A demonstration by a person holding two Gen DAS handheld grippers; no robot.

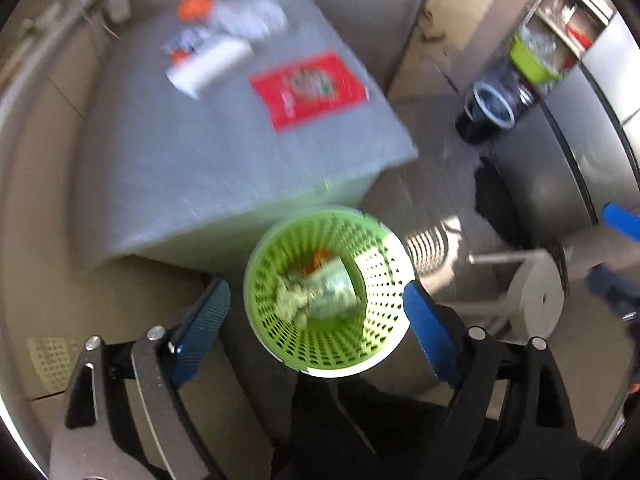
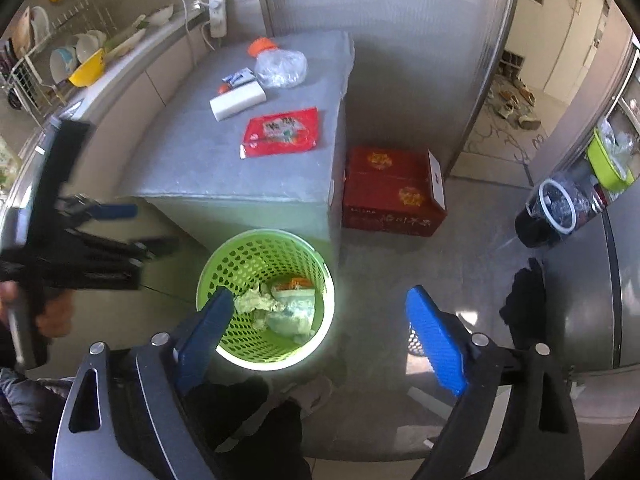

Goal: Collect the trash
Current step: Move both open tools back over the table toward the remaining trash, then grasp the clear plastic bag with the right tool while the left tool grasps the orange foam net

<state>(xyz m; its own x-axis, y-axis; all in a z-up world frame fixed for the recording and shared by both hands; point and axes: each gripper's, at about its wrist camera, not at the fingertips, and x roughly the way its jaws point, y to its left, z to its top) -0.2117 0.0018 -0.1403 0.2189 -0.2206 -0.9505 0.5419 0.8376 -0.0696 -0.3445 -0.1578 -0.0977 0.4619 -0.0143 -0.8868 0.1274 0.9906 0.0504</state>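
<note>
A green perforated basket (image 1: 384,280) stands on the floor against the grey table (image 1: 200,168). It holds crumpled paper (image 1: 292,300) and wrappers. My left gripper (image 1: 316,286) hangs open above it, with nothing between its blue fingers. In the right wrist view the basket (image 2: 248,256) lies under my open, empty right gripper (image 2: 320,293), and the left gripper (image 2: 140,228) shows at the left. On the table lie a red wrapper (image 2: 282,132), a white box (image 2: 238,104), a clear plastic bag (image 2: 282,66) and a small packet (image 2: 239,77).
A red carton (image 2: 394,192) sits on the floor beside the table. A black bin (image 2: 554,208) with a bag stands by the steel cabinet at the right. A dish rack (image 2: 60,64) fills the counter at the left. A white stool (image 1: 528,296) stands near the basket.
</note>
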